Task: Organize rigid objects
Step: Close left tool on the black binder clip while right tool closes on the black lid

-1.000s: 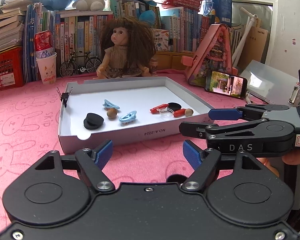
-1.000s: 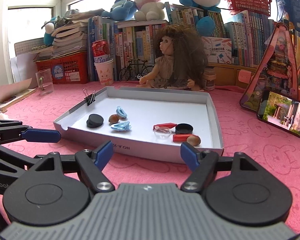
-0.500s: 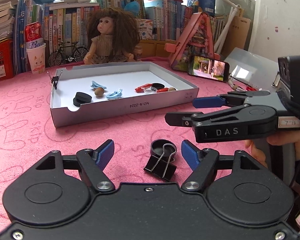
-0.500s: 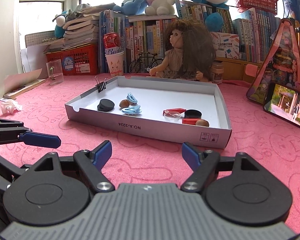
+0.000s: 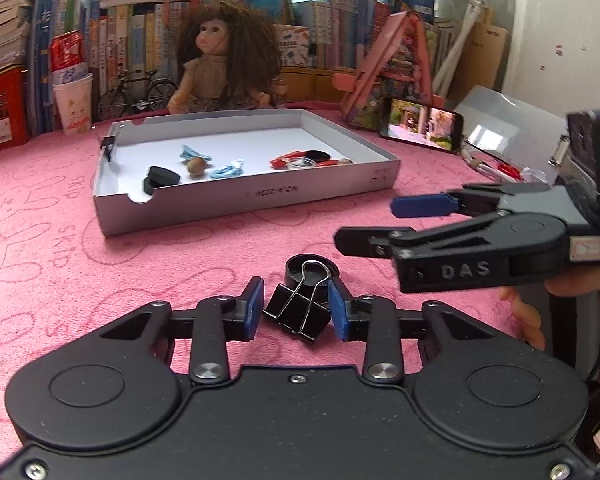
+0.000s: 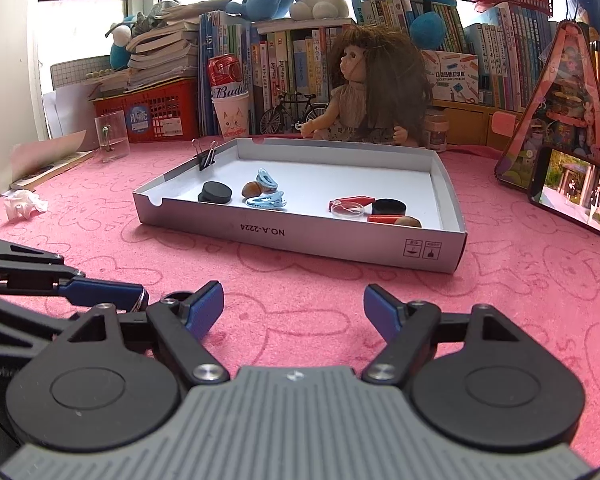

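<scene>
A black binder clip point(image 5: 296, 312) lies on the pink cloth between the blue pads of my left gripper point(image 5: 296, 314); the pads stand close on both sides of it, narrowed but whether they touch is unclear. A black round cap point(image 5: 312, 270) lies just behind the clip. A white shallow box point(image 5: 244, 196) holds black caps, blue hair clips, nuts, red pieces and a clear disc; it also shows in the right wrist view point(image 6: 300, 236). My right gripper point(image 6: 294, 312) is open and empty above the cloth, right of the left gripper.
A doll point(image 6: 374, 92), a toy bicycle, a can in a paper cup point(image 6: 230, 100) and books stand behind the box. A phone point(image 6: 576, 192) and a pink toy house are at the right. A binder clip point(image 6: 206, 156) grips the box's left wall.
Both grippers have drawn back from the box. My left gripper has lowered around the binder clip and its fingers have closed in from wide open to close beside the clip.
</scene>
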A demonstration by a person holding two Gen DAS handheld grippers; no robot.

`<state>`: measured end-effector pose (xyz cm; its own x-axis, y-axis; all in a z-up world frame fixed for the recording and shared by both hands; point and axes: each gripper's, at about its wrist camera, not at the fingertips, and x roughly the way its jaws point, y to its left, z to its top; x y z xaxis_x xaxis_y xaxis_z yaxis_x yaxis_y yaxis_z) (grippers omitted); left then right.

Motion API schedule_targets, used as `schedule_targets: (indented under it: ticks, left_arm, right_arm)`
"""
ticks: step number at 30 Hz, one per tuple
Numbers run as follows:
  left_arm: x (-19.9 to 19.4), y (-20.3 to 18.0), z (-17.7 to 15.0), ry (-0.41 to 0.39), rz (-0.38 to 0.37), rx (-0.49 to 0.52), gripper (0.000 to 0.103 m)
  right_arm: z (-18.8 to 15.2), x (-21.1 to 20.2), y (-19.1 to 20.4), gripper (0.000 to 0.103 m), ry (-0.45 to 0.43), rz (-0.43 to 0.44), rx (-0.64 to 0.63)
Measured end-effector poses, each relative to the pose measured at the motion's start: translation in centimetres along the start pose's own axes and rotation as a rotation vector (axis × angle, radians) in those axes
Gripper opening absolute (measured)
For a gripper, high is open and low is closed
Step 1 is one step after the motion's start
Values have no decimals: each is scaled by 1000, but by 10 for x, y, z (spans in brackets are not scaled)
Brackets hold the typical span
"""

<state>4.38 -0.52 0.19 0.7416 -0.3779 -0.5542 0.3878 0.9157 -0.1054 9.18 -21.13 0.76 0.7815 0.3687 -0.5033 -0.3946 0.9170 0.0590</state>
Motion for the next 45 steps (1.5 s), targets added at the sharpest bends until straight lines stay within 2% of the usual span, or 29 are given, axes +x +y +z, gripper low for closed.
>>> schedule_targets:
  ticks: [7, 15, 19, 23, 32, 33, 34, 35, 36, 41, 45]
  left_arm:
    - [-1, 19, 6, -10, 88, -64, 30]
    - [-2, 29, 9, -29, 160, -83, 31]
    - [-7, 29, 8, -52, 183, -73, 43]
    - [-10, 31, 6, -53, 177, -63, 45]
    - [-15, 40, 4, -55, 156, -97, 45]
    - [-16, 40, 3, -54, 150, -101, 46]
    - [-15, 41, 3, -50, 144, -102, 46]
    - [-15, 41, 3, -46, 140, -100, 46]
    - [-15, 40, 2, -45, 138, -96, 46]
    - [-10, 33, -3, -33, 124, -64, 46]
    - [-5, 26, -6, -42, 145, -21, 45]
  right_arm:
    - [-2, -1, 7, 86, -2, 42, -17]
    - [0, 8, 27, 86, 27, 71, -79]
    - [3, 17, 37, 86, 51, 72, -103]
    - [5, 22, 47, 85, 70, 94, -141]
    - [7, 25, 52, 69, 70, 112, -151]
    - [7, 25, 51, 64, 70, 114, -146]
    - [7, 24, 50, 52, 65, 114, -139]
    - [8, 24, 50, 47, 63, 110, -133]
    - [8, 24, 49, 37, 60, 110, -126]
    - [7, 23, 46, 37, 50, 92, -105]
    - [6, 21, 42, 37, 48, 76, -95]
